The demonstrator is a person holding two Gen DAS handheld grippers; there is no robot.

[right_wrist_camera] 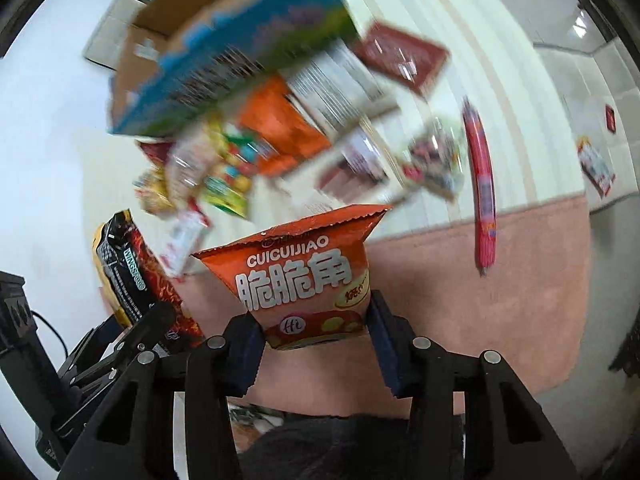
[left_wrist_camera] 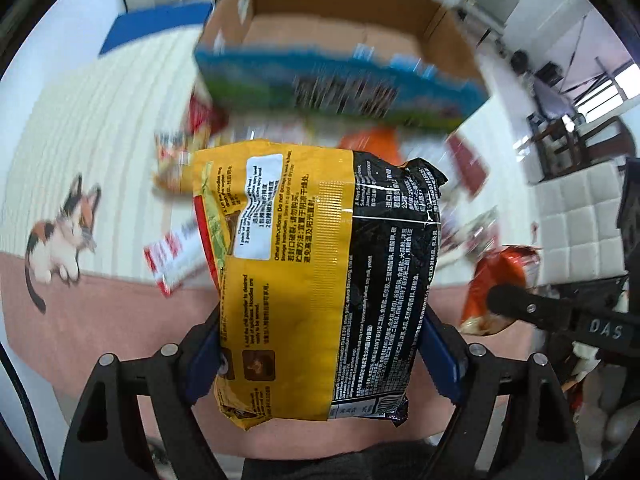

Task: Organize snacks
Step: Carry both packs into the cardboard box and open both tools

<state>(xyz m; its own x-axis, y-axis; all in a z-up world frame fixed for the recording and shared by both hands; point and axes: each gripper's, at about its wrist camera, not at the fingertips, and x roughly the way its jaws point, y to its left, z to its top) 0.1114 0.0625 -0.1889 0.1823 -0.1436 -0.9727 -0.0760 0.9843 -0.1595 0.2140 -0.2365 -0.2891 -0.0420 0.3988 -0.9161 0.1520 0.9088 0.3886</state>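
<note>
My left gripper (left_wrist_camera: pixel 320 356) is shut on a yellow and black noodle packet (left_wrist_camera: pixel 316 272); the blue pads press its two sides and it is held up off the mat. My right gripper (right_wrist_camera: pixel 316 344) is shut on the lower part of an orange snack bag (right_wrist_camera: pixel 304 276) marked CUICUIJIAO. An open cardboard box (left_wrist_camera: pixel 340 40) with a blue and green printed side stands beyond both, blurred. Between it and the grippers lies a pile of snack packets (right_wrist_camera: pixel 224 160). From the right wrist the noodle packet (right_wrist_camera: pixel 136 272) shows at lower left.
A striped cream mat (left_wrist_camera: pixel 100 120) with a pink border and a cat print (left_wrist_camera: pixel 60 232) lies on a white floor. A long red sausage (right_wrist_camera: pixel 482 184) and a dark red packet (right_wrist_camera: pixel 400 56) lie on it. White padded seats (left_wrist_camera: pixel 580 216) stand at the right.
</note>
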